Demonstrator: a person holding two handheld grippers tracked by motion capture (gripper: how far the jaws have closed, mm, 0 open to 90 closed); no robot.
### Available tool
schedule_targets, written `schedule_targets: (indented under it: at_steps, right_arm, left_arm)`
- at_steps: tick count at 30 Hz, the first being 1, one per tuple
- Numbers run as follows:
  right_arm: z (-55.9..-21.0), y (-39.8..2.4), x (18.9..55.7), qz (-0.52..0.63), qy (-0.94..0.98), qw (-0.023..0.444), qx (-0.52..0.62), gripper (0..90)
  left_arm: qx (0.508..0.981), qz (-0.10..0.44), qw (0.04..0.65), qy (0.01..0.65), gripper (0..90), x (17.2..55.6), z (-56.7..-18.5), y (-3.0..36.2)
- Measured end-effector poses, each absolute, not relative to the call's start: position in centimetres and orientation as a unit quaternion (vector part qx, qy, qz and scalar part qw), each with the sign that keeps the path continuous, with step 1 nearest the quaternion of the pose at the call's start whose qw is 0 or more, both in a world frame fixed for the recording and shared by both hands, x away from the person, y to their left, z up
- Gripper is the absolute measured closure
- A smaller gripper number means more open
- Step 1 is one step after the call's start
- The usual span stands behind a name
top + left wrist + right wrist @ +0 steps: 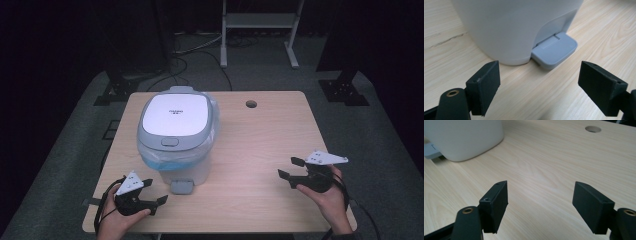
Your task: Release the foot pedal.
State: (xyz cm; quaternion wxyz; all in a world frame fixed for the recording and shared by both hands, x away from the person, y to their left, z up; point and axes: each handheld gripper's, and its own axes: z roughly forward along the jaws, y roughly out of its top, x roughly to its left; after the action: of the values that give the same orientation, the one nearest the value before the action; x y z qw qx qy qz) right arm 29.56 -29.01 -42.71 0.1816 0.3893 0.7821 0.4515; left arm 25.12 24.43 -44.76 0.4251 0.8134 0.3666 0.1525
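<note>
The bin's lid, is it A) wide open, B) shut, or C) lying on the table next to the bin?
B: in the high view the lid sits flat and shut on top of the bin, with the blue bag peeking out under its rim.

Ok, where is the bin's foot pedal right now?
In the high view, the grey pedal juts from the bin base toward the person, just right of the left gripper.
</note>
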Motion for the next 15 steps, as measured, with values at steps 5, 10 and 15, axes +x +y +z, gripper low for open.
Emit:
schedule_targets:
  at_steps: [5,10,15]
  right_arm:
    - [-43.7,-29.6,29.6,0.436,0.787,0.183,0.397,26.7]
    - [-44.5,-30.1,29.7,0.42,0.791,0.181,0.406,26.7]
    - [-45.6,-30.8,29.8,0.399,0.794,0.18,0.421,26.7]
  left_arm:
    - [0.817,0.155,0.408,0.377,9.5,25.5,-45.5,25.6]
    - [0.819,0.163,0.393,0.386,8.1,25.8,-46.0,26.3]
    - [0.822,0.167,0.377,0.392,8.1,26.1,-46.6,27.0]
